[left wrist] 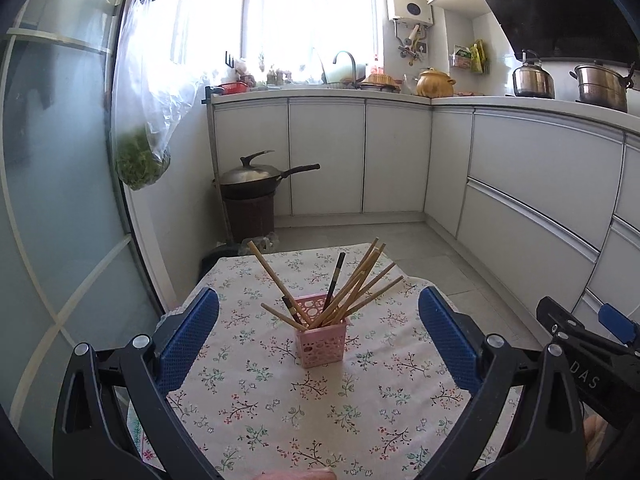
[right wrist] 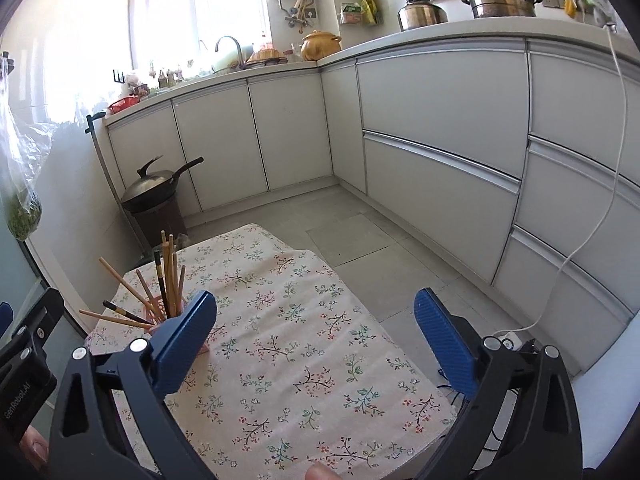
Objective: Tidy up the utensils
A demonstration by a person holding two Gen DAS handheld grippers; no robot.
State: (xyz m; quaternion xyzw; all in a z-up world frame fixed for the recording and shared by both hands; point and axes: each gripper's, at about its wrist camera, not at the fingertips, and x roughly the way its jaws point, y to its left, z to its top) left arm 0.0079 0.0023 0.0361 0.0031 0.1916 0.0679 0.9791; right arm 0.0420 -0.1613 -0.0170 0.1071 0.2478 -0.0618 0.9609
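Blue pads of the left claw point(left wrist: 319, 330) filled the lower corners of the left wrist view, spread wide apart with nothing between them but cloth. Centred in that gap stood a pink basket point(left wrist: 322, 334) on the flowered tablecloth point(left wrist: 256, 400) covering the bench. It held a fan of chopsticks point(left wrist: 356, 288): mostly pale wooden ones leaning to the upper right, one slanting to the upper left, and two dark ones among them. Bare cloth surrounded the basket on all sides, and the far bench edge lay just behind it.

In the right wrist view, the right claw point(right wrist: 316, 332) was likewise wide apart and empty. The basket sat at the left of the frame, partly hidden behind the left pad, near the bench's left edge. Open cloth stretched across the centre, with grey floor point(right wrist: 360, 232) beyond the right edge.
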